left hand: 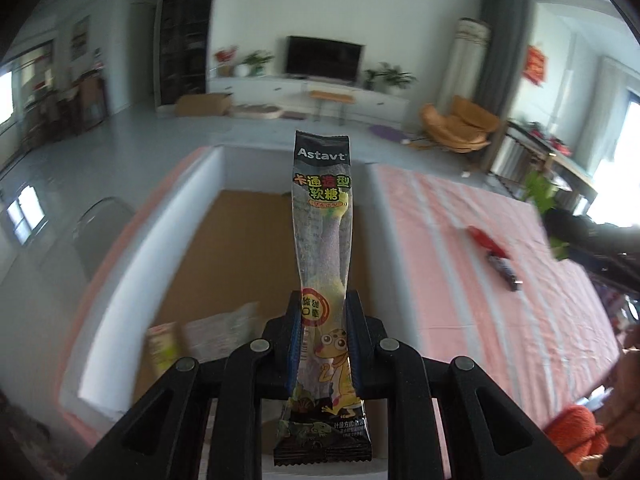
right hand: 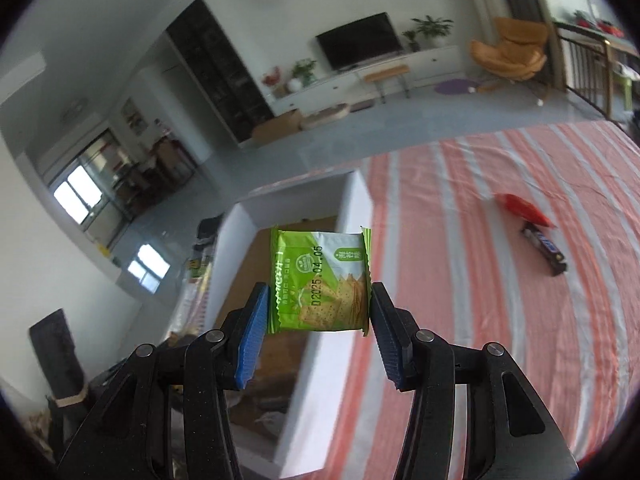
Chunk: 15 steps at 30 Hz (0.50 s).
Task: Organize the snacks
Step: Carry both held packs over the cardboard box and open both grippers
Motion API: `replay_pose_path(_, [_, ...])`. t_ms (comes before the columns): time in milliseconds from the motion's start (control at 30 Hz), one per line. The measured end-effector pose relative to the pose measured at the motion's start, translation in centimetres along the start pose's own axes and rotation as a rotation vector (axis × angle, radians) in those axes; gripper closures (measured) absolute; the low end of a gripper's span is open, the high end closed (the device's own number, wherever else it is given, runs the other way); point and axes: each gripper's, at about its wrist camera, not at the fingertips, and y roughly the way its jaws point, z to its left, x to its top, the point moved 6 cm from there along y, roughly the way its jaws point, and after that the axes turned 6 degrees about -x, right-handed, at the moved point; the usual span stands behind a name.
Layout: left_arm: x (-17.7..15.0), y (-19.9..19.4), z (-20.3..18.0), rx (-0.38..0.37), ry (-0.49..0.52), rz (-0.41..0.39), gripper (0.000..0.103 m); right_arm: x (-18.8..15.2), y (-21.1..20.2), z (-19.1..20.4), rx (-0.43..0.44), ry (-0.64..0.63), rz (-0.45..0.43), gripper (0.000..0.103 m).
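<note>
From the left wrist view, the left gripper point(left hand: 323, 340) pinches a long clear gummy candy packet with a yellow cartoon lizard point(left hand: 322, 216) between its blue-padded fingers point(left hand: 295, 344). The packet stands up over the white-walled cardboard box with a brown bottom point(left hand: 176, 216). On the pink and white striped cloth of the worktop point(left hand: 460, 280) lie a red wrapper point(left hand: 482, 238) and a dark chocolate bar point(left hand: 506, 274), touching end to end.

From the right wrist view, the right gripper point(right hand: 318, 320) holds a square green cracker packet point(right hand: 320, 280) between its half-spread fingers point(right hand: 252, 332), also above the box point(right hand: 356, 208). The red wrapper point(right hand: 524, 209) and dark bar point(right hand: 545, 249) rest well apart from it.
</note>
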Motion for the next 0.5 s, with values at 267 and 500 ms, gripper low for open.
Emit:
replay_pose_path(267, [-3.6,1.3,7.9,0.217,-0.078,0.065,0.065,-5.6,7.9,5.8,0.119,-0.130,0.203,0.038])
replay_pose_path(500, [-3.8,2.3,7.3,0.228,-0.077,0.015,0.011,-6.4,8.5,1.3,-0.002,-0.128,0.160,0.037])
